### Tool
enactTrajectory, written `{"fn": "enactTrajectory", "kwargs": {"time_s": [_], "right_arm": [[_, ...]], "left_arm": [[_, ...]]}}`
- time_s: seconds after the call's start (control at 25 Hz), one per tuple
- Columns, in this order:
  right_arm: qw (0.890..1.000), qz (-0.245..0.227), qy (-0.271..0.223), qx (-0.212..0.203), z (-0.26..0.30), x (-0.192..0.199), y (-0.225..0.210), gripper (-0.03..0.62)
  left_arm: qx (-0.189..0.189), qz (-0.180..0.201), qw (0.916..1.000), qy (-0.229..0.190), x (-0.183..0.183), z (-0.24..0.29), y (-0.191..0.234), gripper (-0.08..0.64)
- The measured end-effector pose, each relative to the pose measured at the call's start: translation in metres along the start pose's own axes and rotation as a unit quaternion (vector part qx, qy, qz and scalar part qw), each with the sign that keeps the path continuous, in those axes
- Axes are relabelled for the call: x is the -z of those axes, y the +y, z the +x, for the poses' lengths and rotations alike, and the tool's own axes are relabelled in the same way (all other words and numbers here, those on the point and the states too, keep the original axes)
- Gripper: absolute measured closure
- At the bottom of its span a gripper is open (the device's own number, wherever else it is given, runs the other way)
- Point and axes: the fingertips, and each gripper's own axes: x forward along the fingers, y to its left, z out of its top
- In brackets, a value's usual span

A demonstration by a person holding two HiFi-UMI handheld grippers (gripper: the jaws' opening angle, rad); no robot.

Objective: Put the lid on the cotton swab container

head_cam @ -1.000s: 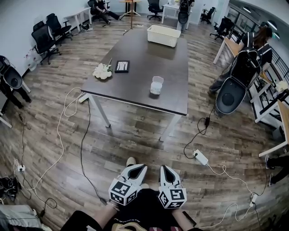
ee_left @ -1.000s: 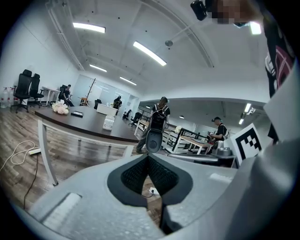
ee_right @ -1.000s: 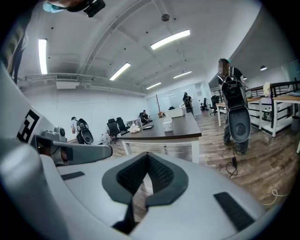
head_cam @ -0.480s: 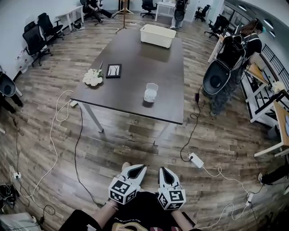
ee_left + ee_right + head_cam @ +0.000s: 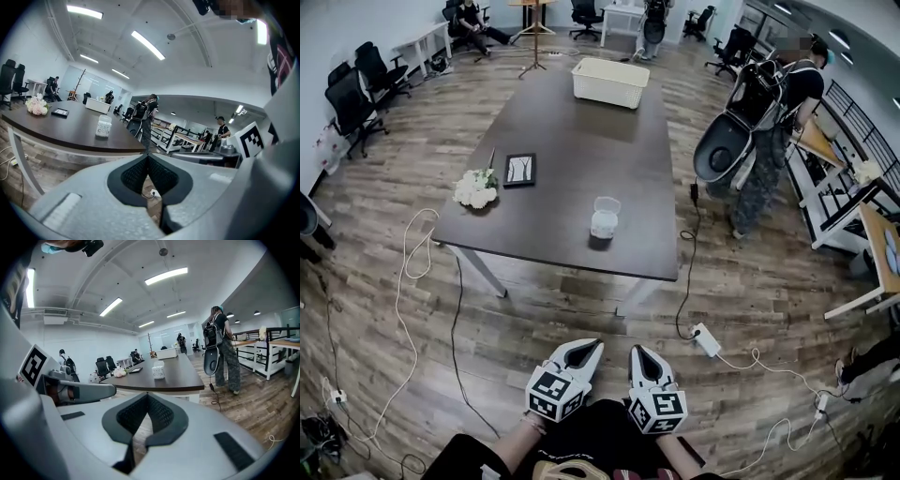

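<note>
The cotton swab container point(image 5: 604, 220) is a small clear tub with white contents; it stands near the front edge of the dark table point(image 5: 562, 159), its lid tilted open at the back. It also shows small in the left gripper view point(image 5: 103, 126) and in the right gripper view point(image 5: 158, 370). Both grippers are held close to my body, well short of the table. My left gripper point(image 5: 587, 349) is shut with nothing in it, jaws meeting at their tips point(image 5: 147, 155). My right gripper point(image 5: 638, 352) is also shut and holds nothing point(image 5: 147, 394).
On the table lie a white flower bunch point(image 5: 475, 188), a black picture frame point(image 5: 521, 169) and a white basket point(image 5: 610, 82) at the far end. Cables and a power strip point(image 5: 707, 339) cross the wood floor. A person with a backpack point(image 5: 769, 122) stands right of the table. Office chairs line the left wall.
The table and container have come nearer and lower in the head view as I walk forward. The person at the right has moved closer to the table. Both grippers stay shut.
</note>
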Motion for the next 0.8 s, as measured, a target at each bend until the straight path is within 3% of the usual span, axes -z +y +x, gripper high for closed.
{"fn": "enactTrajectory", "kwargs": {"time_s": [0.44, 0.8], "right_arm": [[0.999, 0.016, -0.008, 0.037, 0.064, -0.017, 0.01, 0.584], [0.998, 0.023, -0.012, 0.053, 0.088, -0.03, 0.007, 0.584]], "left_arm": [[0.037, 0.02, 0.9991, 0.008, -0.031, 0.023, 0.065, 0.552], [0.04, 0.012, 0.9991, 0.01, -0.041, 0.034, 0.092, 0.552]]}}
